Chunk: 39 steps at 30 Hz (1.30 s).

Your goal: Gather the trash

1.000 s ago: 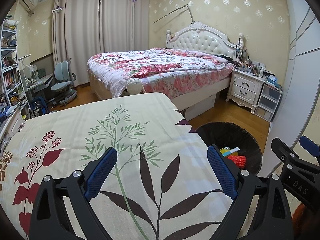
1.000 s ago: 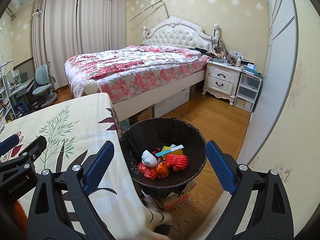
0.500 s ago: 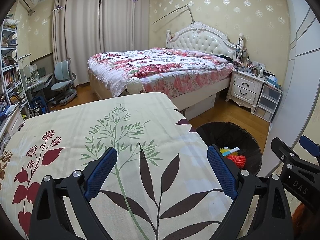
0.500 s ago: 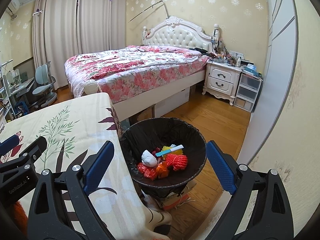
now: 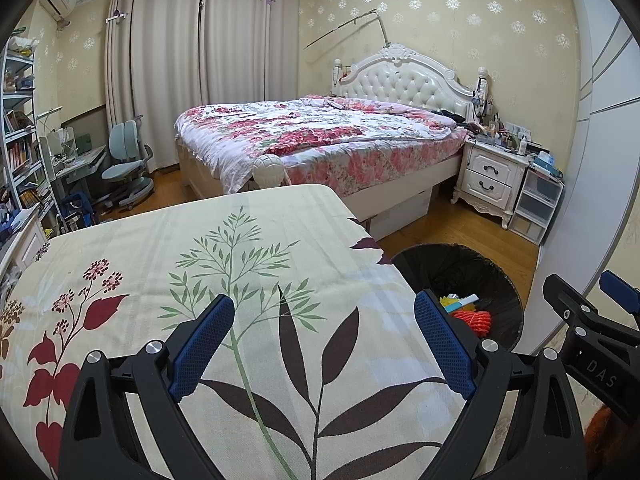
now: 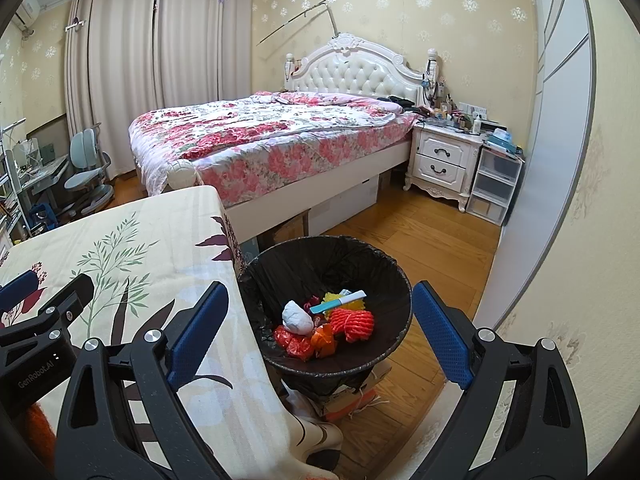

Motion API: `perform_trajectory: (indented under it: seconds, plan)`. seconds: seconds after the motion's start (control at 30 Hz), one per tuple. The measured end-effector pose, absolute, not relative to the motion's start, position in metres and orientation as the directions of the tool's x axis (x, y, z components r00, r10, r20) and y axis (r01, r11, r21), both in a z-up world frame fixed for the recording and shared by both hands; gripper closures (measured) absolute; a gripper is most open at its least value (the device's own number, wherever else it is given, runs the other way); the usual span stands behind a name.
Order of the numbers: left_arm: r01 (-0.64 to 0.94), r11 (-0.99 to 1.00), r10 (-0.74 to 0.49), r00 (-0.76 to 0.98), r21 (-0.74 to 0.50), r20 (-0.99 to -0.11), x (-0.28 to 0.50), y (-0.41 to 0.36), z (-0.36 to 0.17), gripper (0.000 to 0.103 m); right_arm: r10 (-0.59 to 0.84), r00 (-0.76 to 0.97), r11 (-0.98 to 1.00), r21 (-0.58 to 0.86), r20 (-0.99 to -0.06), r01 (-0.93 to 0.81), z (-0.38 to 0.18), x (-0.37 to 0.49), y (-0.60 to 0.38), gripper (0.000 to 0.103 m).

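Left gripper (image 5: pixel 324 346) jaws spread, empty, over tablecloth (image 5: pixel 248 264). Right gripper (image 6: pixel 320 334) jaws spread, empty, above bin (image 6: pixel 394 276). Trash (image 6: pixel 324 326) lay inside bin. Risk: gripper knocking rim could tip bin, spill contents.

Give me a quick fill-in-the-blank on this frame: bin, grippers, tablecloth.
1. The trash bin is lined with a ____ bag.
2. Both the left gripper and right gripper have jaws that are ____.
3. The orange rope bundle lies ____ the bin.
4. The tablecloth is printed with leaves and ____.

Missing words: black; open; inside; flowers
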<state>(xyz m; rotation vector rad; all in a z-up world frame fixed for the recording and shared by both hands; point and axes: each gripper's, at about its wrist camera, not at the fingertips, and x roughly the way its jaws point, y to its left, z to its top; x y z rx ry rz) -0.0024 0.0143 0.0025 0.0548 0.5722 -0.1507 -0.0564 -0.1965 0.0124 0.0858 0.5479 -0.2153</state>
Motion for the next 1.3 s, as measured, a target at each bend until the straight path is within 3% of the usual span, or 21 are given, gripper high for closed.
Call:
perform_trajectory:
  seconds: [1.3]
  plan:
    - [0.158, 0.987, -0.125, 0.833, 0.014, -0.539, -0.0089, 0.0067, 0.0032, 0.012, -0.180, 0.831, 0.974, 0.022, -0.526, 0.225, 0.0122, -0.0564, -0.1959, 0.012]
